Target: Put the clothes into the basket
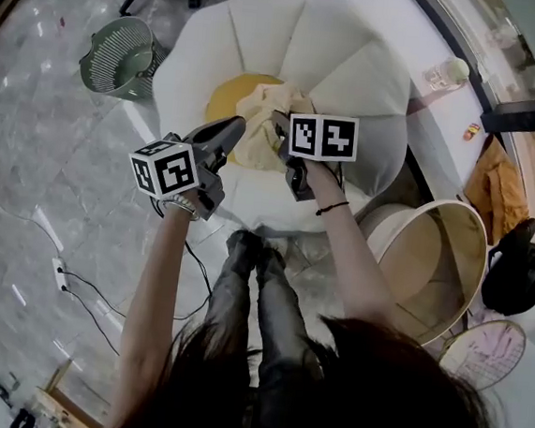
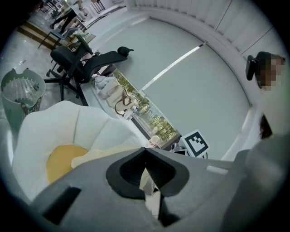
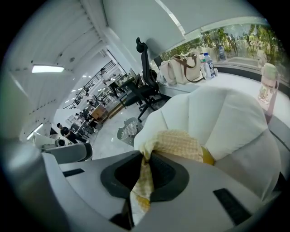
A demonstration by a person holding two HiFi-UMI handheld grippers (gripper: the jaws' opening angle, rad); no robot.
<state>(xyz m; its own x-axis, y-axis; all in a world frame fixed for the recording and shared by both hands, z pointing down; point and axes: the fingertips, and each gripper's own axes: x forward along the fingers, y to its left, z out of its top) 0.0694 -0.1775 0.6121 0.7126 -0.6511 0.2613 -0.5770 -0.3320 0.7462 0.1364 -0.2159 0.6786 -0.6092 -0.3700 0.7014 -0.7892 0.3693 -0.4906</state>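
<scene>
- One big white petal-backed armchair (image 1: 356,76) fills the middle of the floor, with a round yellow seat cushion (image 1: 220,100) in it. The person stands right in front of it.
- Off to the person's left, well apart from the chair on the grey floor, stands the green slatted plastic basket (image 1: 121,51). It is upright and open-topped, and I'd take it as the target.
- Smaller, the pale yellow checked cloth (image 1: 263,114) is bunched between the two grippers over the cushion. Whether its lower end touches the seat I cannot tell.
- On the left gripper (image 1: 241,126), the fingers are closed on a thin fold of the cloth, with pale fabric pinched in the slit between them.
- On the right gripper (image 1: 282,125), the fingers are clamped on a thicker twist, and fabric trails out above and below them.
- To do this step well, I'd get the whole cloth clear of the chair's rim before swinging it left.
- Both grips should be tight and the grippers near each other, so no slack drags or snags on the petals.
- The fingers should part only once the bundle hangs right over the basket's mouth, or a tail may drape over the rim.
</scene>
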